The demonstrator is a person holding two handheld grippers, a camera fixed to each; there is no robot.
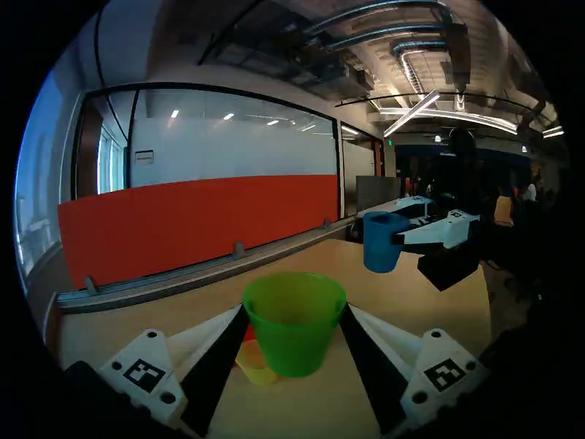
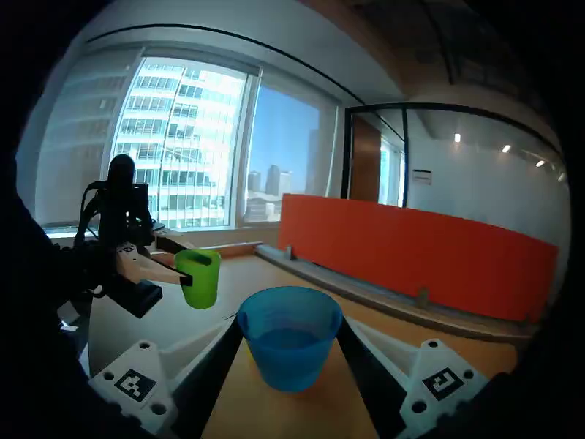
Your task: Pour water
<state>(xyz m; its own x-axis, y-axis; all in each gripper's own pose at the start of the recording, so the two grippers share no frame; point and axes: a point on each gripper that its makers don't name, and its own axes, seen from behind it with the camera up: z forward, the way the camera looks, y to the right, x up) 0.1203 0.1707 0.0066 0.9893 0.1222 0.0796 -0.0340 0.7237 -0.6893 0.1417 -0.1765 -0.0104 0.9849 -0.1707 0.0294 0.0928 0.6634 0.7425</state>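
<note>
Holding one cup in each gripper above the wooden table point(image 1: 417, 296), both cups upright.
Left gripper point(image 1: 295, 313): fingers drawn in against either side of the green cup point(image 1: 294, 333), gripped below the rim and held level, with a small yellow cup point(image 1: 256, 364) on the table just below it. Right gripper point(image 2: 290, 328): fingers pressed on the blue cup point(image 2: 289, 358) the same way, with water point(image 2: 289, 339) sitting low inside. The two cups are apart, mouths up. An orange partition point(image 1: 197, 219) runs along the table's far edge.
</note>
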